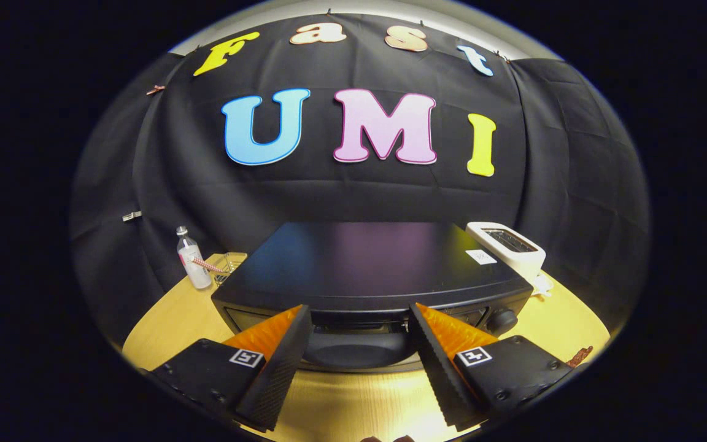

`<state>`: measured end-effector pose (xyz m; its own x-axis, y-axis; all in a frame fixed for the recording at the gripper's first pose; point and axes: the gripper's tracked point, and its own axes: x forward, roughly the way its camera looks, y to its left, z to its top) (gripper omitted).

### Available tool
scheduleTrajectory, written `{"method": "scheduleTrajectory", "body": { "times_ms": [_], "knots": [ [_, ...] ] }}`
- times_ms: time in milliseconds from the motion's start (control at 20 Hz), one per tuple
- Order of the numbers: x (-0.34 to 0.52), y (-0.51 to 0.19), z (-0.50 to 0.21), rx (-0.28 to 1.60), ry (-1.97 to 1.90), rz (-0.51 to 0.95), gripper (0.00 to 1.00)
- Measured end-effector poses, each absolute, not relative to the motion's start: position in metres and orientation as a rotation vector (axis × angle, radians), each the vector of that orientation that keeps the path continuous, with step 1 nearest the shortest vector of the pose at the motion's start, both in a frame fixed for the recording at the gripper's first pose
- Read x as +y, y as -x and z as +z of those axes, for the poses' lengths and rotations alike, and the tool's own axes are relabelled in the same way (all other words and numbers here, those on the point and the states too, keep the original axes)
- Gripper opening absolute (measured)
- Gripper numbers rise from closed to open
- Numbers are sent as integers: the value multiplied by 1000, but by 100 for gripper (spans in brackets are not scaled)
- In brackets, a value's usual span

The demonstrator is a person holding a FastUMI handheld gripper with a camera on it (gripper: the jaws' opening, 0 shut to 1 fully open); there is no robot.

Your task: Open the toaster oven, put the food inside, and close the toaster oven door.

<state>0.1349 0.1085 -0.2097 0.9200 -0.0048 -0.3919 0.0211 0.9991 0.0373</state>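
1 toaster oven (pixel 366 270), 1 toaster (pixel 509 247), 1 bottle (pixel 193 258), 1 gripper (pixel 359 319).

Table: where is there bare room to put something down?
Bare wood lies in front of the toaster oven, between and below the open gripper fingers. Another patch sits left of the oven, before the bottle. Behind, it is crowded: bottle and glass container left, white toaster right.

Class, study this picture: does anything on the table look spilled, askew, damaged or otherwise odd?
Nothing stands out. The toaster oven sits square on the table, the bottle stands upright beside it, and the white toaster stands level on the other side. The gripper is open, fingers apart before the oven's front.
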Motion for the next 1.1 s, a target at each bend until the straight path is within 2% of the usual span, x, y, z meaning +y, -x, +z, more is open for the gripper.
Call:
{"method": "scheduleTrajectory", "body": {
  "times_ms": [650, 1100],
  "knots": [
    [110, -61, -229, 471, -87, 30, 98],
    [118, 14, -298, 664, -44, 112, 98]
  ]
}}
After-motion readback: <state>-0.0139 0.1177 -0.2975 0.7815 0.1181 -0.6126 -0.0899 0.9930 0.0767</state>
